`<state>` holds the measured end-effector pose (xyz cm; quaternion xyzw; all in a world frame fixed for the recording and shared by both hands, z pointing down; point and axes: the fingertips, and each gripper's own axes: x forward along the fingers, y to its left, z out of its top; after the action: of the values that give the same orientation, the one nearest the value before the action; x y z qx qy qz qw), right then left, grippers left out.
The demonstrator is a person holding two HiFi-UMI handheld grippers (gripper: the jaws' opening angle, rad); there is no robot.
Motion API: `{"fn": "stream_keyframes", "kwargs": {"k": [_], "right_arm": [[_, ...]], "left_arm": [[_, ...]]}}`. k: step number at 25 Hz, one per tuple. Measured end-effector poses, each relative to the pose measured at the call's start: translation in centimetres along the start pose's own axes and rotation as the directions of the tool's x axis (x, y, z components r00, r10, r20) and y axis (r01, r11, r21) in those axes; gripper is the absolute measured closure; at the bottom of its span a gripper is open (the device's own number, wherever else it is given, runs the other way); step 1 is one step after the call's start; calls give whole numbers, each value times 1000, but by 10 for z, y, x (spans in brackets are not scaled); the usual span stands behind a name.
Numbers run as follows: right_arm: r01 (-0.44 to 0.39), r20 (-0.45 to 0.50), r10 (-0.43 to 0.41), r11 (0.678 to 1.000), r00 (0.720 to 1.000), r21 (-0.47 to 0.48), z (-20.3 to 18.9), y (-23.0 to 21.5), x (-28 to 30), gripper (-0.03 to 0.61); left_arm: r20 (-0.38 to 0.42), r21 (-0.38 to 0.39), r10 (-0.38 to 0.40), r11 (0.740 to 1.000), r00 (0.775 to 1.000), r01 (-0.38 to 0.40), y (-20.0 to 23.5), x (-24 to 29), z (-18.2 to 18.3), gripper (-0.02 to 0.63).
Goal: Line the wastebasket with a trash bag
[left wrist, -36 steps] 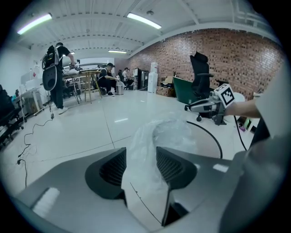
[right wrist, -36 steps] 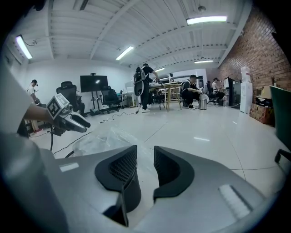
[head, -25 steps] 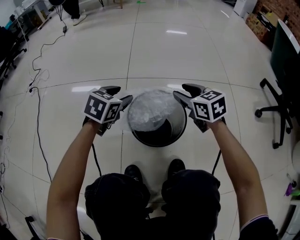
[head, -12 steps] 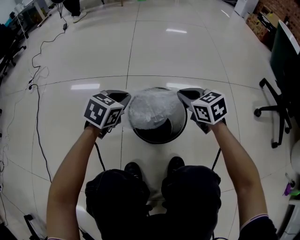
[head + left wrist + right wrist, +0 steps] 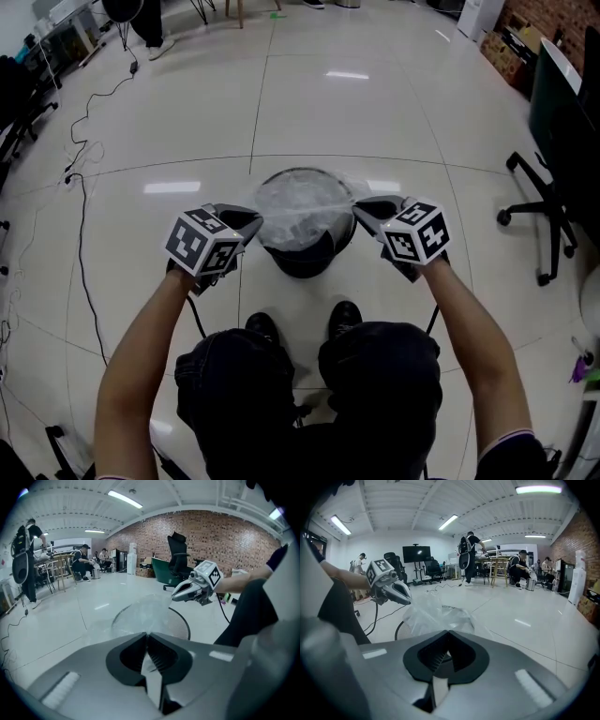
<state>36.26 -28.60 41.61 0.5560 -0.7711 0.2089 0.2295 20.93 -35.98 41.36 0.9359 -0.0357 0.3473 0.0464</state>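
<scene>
We pinch trash bag (image 5: pixel 298 211) by opposite edges: left gripper (image 5: pixel 251 217) fingers clamp left edge, right gripper (image 5: pixel 361 208) fingers clamp right edge. Bag stretched left-right above wastebasket (image 5: pixel 302 265) on floor; basket lies between and below fingers, equally near both.

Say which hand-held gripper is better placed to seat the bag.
Neither: left hand-held gripper and right hand-held gripper are each shut on the trash bag, at opposite sides of the wastebasket.
</scene>
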Motion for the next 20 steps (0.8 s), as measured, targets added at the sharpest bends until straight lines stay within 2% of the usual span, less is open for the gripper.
{"fn": "stream_keyframes", "kwargs": {"k": [9, 20], "right_arm": [[-22, -20, 23, 999, 1000, 35, -42, 21, -24, 577], [-23, -73, 28, 997, 997, 75, -85, 43, -24, 577]], "left_arm": [[-67, 13, -73, 997, 995, 74, -55, -1, -27, 601], [-111, -35, -114, 993, 987, 111, -87, 6, -69, 601]]}}
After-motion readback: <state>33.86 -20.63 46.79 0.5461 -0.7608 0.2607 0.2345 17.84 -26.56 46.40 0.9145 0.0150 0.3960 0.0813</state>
